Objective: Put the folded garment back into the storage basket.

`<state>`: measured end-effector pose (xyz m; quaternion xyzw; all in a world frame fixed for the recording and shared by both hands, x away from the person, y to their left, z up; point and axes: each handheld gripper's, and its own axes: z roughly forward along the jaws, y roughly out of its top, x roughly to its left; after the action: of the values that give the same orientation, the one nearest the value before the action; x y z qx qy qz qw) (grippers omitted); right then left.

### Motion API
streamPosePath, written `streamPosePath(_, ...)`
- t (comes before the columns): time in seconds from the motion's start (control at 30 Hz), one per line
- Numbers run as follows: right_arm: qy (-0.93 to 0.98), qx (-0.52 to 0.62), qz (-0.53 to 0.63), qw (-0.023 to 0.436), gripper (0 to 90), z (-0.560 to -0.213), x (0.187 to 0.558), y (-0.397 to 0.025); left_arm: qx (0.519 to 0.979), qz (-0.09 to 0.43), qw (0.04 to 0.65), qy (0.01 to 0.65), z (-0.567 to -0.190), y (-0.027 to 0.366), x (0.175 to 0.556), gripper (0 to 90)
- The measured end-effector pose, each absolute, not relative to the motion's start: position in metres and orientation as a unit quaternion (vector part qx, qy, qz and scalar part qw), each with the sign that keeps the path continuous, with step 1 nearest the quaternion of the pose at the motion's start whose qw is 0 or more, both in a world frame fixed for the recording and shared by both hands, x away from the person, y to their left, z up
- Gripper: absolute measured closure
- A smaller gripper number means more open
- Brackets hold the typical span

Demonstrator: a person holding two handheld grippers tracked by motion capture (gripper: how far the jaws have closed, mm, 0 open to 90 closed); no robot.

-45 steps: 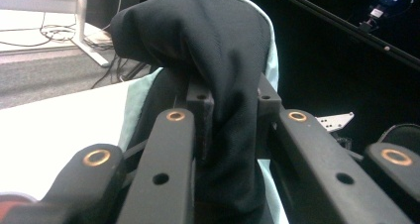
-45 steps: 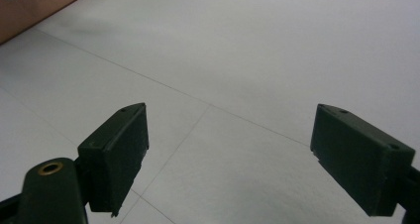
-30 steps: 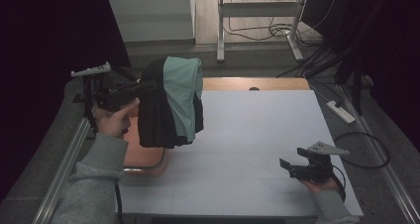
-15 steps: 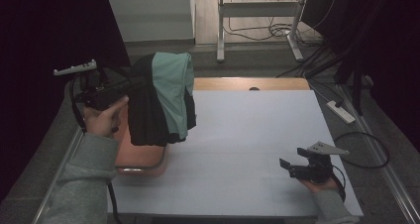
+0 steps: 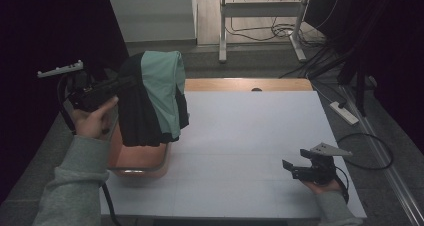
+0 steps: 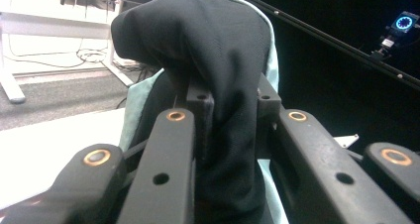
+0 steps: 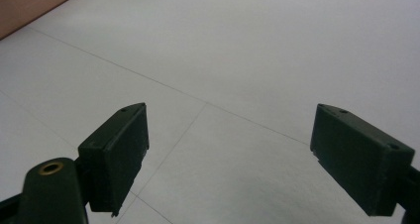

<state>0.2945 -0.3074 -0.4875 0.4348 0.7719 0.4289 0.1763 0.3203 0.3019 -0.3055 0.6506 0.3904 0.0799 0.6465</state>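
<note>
A black and mint-green garment (image 5: 152,98) hangs in the air over an orange basin (image 5: 137,161) at the table's left edge. My left gripper (image 5: 120,83) is shut on the garment's dark top, held up by the person's left hand. In the left gripper view the black cloth (image 6: 225,85) is pinched between the jaws and drapes over them, with the mint lining at its edges. My right gripper (image 5: 290,168) rests open near the table's front right corner. Nothing lies between its fingers (image 7: 119,154), which stand wide apart above the bare white table (image 7: 257,60).
The white table top (image 5: 250,131) has a wooden strip along its far edge. A power strip (image 5: 344,112) and cables lie on the floor to the right. A metal stand (image 5: 260,21) is behind the table. Dark curtains close both sides.
My left gripper has carried the garment further left and a little toward me, so it now hangs over the orange basin. The right gripper has stayed put.
</note>
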Motion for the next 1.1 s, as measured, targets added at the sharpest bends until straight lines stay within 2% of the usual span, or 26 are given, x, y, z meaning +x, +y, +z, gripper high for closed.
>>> streamPosePath(0.57,0.773,0.434,0.428,0.176,15.5,-0.488,0.295,-0.307,0.635,0.097,0.647,0.411,-0.308,0.335,0.307,76.3)
streamPosePath(1.1,0.774,0.434,0.425,0.175,15.5,-0.488,0.295,-0.307,0.632,0.099,0.631,0.439,-0.329,0.356,0.304,76.3)
